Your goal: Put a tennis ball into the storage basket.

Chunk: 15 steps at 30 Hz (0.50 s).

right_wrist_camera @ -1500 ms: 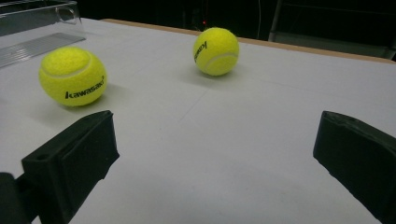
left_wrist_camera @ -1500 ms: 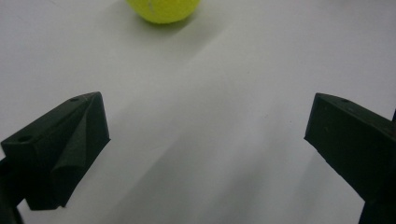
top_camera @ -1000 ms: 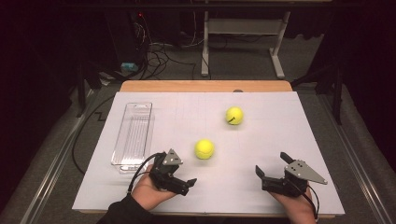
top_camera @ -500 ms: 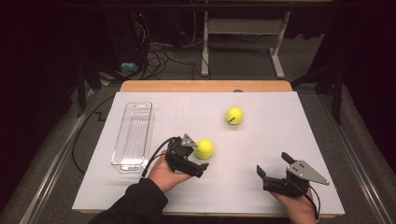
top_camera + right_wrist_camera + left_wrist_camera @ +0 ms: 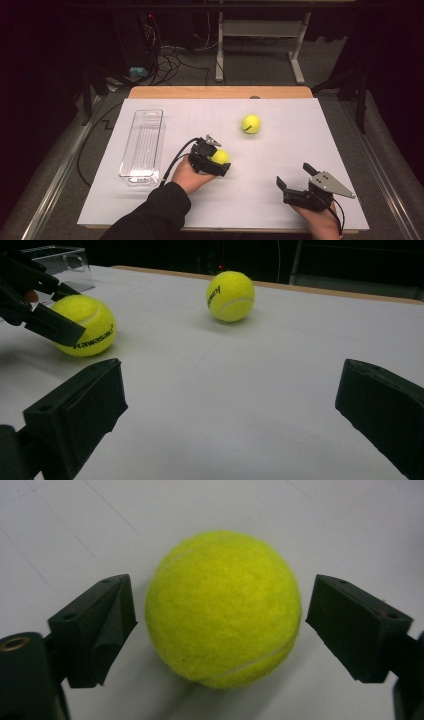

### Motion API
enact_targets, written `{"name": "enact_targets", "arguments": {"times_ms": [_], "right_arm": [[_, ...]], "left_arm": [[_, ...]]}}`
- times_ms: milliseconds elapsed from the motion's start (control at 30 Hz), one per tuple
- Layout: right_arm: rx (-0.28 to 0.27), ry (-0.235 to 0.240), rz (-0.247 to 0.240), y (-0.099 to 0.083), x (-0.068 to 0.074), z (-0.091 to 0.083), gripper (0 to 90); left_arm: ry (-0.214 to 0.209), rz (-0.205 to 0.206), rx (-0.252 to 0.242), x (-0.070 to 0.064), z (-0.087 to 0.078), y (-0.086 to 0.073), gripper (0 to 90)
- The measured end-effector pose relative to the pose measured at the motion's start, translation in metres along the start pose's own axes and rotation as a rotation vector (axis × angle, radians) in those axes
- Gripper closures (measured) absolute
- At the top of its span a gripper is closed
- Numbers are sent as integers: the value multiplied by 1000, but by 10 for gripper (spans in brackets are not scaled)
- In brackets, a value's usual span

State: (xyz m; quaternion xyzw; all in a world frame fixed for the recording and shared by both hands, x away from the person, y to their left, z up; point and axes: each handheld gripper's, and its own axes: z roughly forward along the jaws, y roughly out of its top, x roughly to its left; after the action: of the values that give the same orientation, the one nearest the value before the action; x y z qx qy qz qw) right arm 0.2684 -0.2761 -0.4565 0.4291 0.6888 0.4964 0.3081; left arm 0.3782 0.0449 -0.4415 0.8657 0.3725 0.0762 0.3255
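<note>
My left tool (image 5: 216,161) sits around the near tennis ball (image 5: 223,609); jaws spread, one at 9 and one at 3 o'clock of the ball, small gaps both sides, not yet pinching; ball rests on the white surface (image 5: 280,150), dead centre between the jaws, so I judge the next move is just a close; a ball has no long axis, so approach angle matters little; my right tool (image 5: 296,185) is released, holding nothing, at 4 o'clock of that ball, well apart; far tennis ball (image 5: 251,123) lies at 1 o'clock; clear tray (image 5: 142,145) at 9 o'clock, left hand nearer it.
</note>
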Motion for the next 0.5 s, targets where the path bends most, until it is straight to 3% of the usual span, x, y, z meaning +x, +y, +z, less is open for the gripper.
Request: {"name": "enact_targets", "arguments": {"times_ms": [233,500], "right_arm": [[-3,-3,-4,1,0,-1,0],[-5,-1,-9,1,1,-1,0]], "left_arm": [[21,26,22,-2,4,-1,255],[7,34,35,-2,1,-2,268]]}}
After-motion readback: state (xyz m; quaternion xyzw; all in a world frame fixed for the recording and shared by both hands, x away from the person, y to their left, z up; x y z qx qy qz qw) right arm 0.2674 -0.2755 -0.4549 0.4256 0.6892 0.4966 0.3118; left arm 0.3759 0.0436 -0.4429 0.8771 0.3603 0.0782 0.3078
